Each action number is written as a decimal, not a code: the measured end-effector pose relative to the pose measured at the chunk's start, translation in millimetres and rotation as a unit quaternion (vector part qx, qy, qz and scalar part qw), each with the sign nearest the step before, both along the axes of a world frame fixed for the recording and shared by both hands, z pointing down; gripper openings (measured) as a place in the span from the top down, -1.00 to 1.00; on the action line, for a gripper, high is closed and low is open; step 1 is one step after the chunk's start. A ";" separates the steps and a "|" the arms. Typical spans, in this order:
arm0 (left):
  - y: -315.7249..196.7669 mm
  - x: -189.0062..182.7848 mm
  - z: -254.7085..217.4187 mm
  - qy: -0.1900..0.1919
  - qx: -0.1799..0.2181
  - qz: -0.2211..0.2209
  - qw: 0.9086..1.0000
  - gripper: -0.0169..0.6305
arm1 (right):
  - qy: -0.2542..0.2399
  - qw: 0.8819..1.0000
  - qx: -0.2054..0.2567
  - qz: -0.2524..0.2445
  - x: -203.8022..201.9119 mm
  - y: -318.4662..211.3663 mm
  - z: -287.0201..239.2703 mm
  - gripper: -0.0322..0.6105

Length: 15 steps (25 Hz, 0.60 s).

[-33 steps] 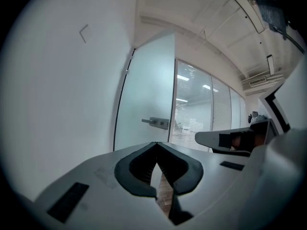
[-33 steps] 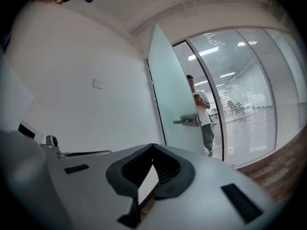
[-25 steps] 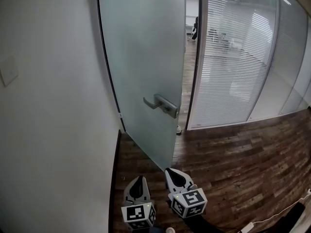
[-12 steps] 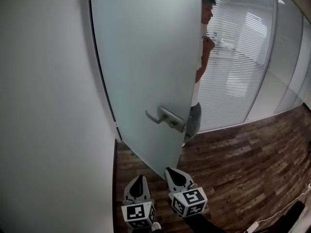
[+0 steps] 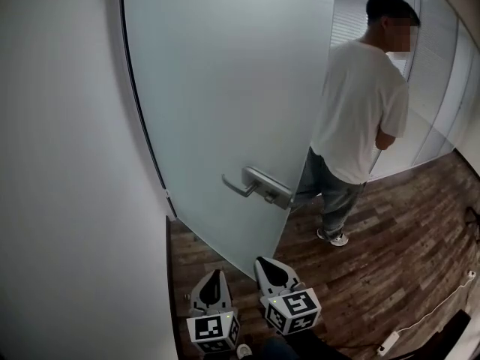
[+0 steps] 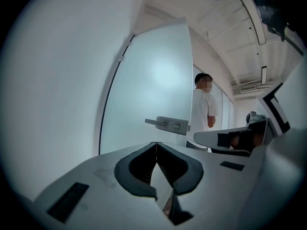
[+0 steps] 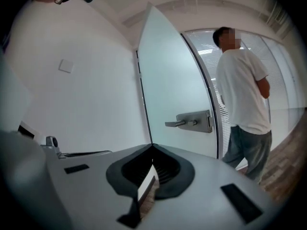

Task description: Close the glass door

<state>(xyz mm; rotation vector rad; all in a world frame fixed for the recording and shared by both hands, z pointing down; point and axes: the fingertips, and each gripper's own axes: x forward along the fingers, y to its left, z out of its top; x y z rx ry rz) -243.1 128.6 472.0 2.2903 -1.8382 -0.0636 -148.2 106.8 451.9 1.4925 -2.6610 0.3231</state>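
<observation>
Door (image 5: 225, 111): frosted glass, hinged on the left beside the white wall (image 5: 67, 163), standing ajar, free edge swung out to the right. Metal lever handle (image 5: 259, 186) on the near face, close to that free edge.

Left gripper (image 5: 215, 274): jaws pressed together, nothing between them. Right gripper (image 5: 263, 262): jaws likewise together, empty. Both sit side by side low in front of the door's bottom corner, apart from the glass and well below the handle.

Person (image 5: 360, 118) in white T-shirt and jeans stands on the wood floor (image 5: 397, 276) just past the door's free edge, back turned.
</observation>
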 end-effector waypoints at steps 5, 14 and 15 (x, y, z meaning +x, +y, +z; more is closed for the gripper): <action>-25.3 1.6 4.2 0.005 0.010 0.012 1.000 0.94 | 0.002 1.000 -0.004 0.003 1.0 -23.4 9.3 0.93; -92.9 8.4 -29.5 -0.031 0.055 0.001 0.998 0.94 | -0.008 1.000 -0.001 -0.030 12.0 -76.4 -1.4 0.93; -100.6 9.2 -33.4 -0.035 0.060 -0.004 0.998 0.94 | -0.009 0.999 0.000 -0.035 14.2 -81.5 -2.8 0.93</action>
